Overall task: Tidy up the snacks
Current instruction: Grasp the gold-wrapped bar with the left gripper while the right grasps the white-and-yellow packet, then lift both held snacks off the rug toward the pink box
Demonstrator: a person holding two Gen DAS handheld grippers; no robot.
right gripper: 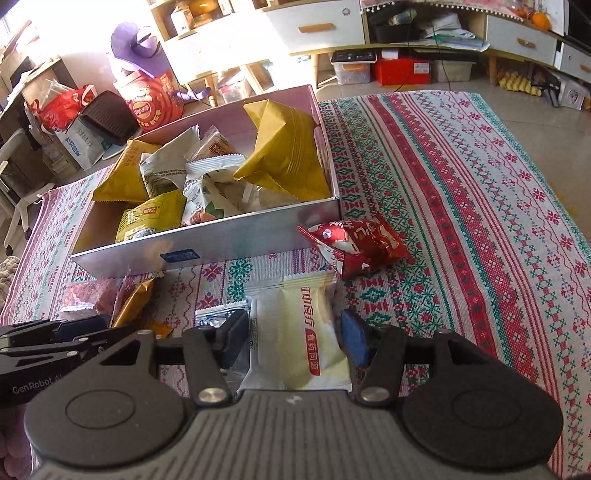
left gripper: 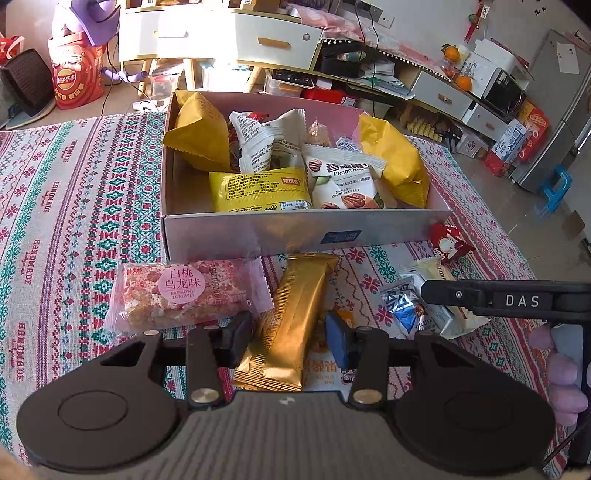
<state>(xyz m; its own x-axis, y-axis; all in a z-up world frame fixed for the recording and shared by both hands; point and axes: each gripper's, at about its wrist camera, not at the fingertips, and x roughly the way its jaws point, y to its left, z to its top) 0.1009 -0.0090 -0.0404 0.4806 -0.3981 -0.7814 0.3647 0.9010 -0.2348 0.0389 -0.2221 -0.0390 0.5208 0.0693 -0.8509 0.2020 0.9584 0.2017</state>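
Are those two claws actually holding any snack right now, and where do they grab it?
Left gripper pinches the gold bar near its lower end; right gripper clamps the cream packet by its sides.

A lived-in home, likely a living room. White drawer cabinets (left gripper: 236, 35) on wooden legs line the far wall, with storage bins (right gripper: 351, 70) beneath. A microwave (left gripper: 498, 86) and a fridge (left gripper: 557, 110) stand at one side above a tiled floor (right gripper: 369, 88).

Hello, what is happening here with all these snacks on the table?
A person is sorting snacks into a cardboard box on a patterned tablecloth. The left claw is around a gold bar packet, and the right claw is around a cream packet. A pink packet and a red packet lie outside the box.
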